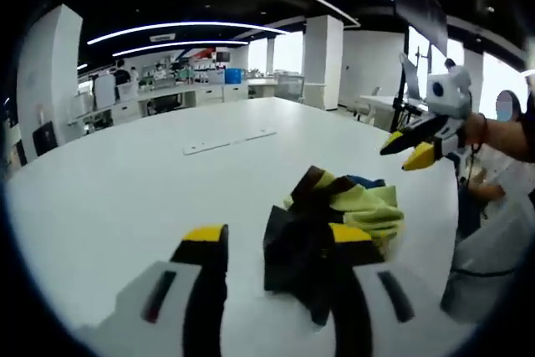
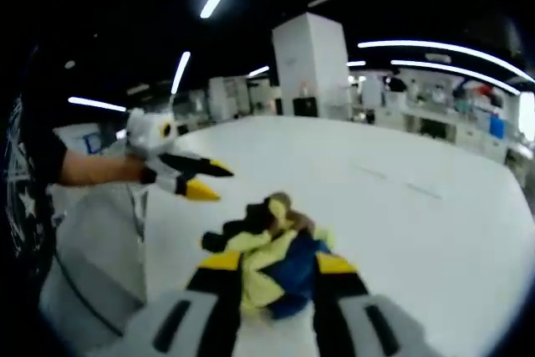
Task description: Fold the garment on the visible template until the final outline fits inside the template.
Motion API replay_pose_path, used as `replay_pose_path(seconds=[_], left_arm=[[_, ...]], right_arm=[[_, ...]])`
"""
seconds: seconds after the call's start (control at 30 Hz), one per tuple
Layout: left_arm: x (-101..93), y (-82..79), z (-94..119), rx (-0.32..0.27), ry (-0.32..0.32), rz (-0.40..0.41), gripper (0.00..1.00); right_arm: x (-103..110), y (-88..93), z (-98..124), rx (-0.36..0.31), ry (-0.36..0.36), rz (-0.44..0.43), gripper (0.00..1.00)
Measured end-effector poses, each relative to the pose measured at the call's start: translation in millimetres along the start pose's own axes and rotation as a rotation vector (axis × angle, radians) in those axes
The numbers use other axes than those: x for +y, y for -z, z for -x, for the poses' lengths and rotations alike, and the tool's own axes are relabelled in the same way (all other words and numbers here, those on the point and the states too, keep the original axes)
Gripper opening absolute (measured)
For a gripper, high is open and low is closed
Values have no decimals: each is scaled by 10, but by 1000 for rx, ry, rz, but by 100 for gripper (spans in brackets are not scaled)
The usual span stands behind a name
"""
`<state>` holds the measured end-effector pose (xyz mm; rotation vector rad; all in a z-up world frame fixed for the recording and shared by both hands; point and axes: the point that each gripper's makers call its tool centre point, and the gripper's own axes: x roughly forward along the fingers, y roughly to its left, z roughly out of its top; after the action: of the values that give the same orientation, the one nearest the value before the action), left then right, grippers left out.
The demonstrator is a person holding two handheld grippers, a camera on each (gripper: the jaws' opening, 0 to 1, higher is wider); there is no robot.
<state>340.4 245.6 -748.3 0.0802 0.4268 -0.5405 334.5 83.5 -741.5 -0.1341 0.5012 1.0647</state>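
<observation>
A crumpled multicoloured garment (image 1: 334, 223) lies bunched on the white table (image 1: 125, 181), flanked by the spread-jawed left gripper (image 1: 276, 244) and right gripper (image 2: 272, 269); opposite edges are best pinched, then spread flat.

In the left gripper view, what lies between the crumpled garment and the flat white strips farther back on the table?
Nothing: between the garment and the strips, the left gripper view shows bare white table.

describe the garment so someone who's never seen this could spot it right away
Start from the big white table. Near its edge lies a crumpled multicoloured cloth garment, bunched in a heap. Its patches of black, pale yellow-green, brown and blue set it apart from the flat white strips farther back.
</observation>
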Motion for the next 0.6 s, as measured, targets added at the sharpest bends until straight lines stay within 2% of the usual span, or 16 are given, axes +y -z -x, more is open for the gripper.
replay_pose_path(seconds=[0.13, 0.33, 0.43, 0.6], left_arm=[[74, 134, -112, 35, 24, 1, 40], [21, 205, -208, 72, 58, -19, 37], [98, 311, -332, 94, 67, -31, 36], [100, 370, -395, 111, 98, -14, 29]], right_arm=[[-16, 36, -99, 25, -22, -3, 25], [-102, 116, -217, 81, -43, 12, 16], [-94, 158, -265, 102, -59, 9, 15], [-78, 283, -338, 161, -77, 5, 12]])
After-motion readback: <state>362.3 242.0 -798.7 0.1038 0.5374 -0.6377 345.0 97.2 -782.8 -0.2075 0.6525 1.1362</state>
